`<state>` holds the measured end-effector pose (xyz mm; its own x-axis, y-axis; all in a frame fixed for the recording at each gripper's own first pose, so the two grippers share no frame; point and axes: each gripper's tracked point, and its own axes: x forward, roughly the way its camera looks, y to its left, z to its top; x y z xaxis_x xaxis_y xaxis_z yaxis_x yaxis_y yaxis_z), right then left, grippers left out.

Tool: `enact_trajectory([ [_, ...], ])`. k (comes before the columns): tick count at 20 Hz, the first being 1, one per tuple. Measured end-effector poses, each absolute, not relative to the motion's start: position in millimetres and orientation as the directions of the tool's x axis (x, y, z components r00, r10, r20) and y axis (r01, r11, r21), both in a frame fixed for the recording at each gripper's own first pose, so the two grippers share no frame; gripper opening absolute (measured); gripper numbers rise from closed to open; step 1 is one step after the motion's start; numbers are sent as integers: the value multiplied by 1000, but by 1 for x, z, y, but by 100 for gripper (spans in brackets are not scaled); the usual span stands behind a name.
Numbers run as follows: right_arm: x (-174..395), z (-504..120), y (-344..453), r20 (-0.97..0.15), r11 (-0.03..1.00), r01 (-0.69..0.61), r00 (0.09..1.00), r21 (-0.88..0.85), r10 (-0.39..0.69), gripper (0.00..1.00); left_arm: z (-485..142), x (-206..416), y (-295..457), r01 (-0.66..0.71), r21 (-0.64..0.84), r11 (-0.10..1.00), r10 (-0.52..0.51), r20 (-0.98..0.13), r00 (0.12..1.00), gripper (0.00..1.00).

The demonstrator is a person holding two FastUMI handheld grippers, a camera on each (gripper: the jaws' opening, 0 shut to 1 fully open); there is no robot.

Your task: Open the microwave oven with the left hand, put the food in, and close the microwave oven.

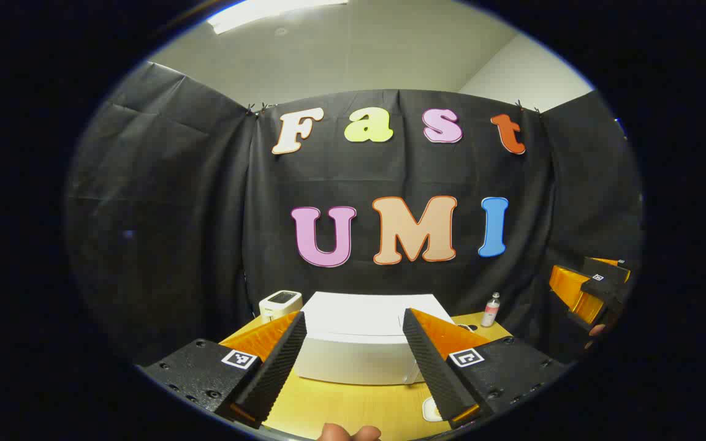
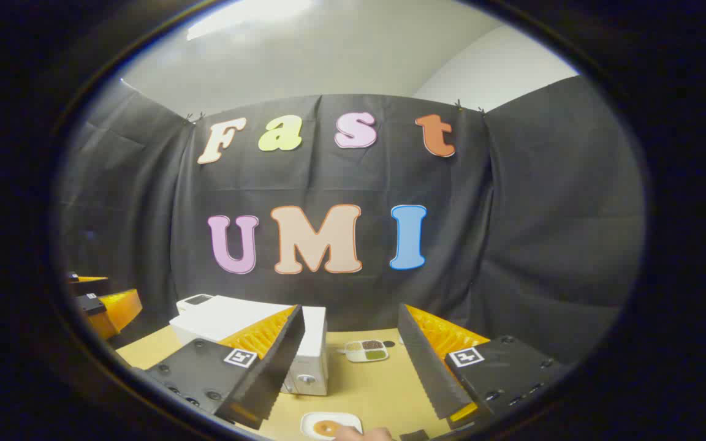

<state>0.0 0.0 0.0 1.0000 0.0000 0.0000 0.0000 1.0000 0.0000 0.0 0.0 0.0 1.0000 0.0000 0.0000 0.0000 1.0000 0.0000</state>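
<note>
So my left gripper (image 1: 353, 361) has its jaws wide with nothing in them, lined up on the microwave (image 1: 359, 349), which sits shut on the table (image 1: 353, 407), since the door comes first. Right gripper (image 2: 350, 367) hangs wide too, above the food plate (image 2: 330, 425) near the table's front edge, I guess ready to grab.
</note>
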Motion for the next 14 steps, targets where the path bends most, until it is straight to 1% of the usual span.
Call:
enact_trajectory([
  [2, 1, 0, 0, 1, 1000, -6, 1000, 3, 6, 97, 0, 3, -2, 10, 1, 1000, -10, -3, 1000, 98],
  [8, 12, 12, -9, 26, 1000, 4, 1000, 19, -4, 96, 13, 18, -5, 16, 20, 1000, -17, 33, 999, 98],
  [14, 15, 17, -16, 28, 999, 23, 999, 29, -24, 97, 18, 23, -22, 71, 51, 996, -73, 50, 996, 97],
])
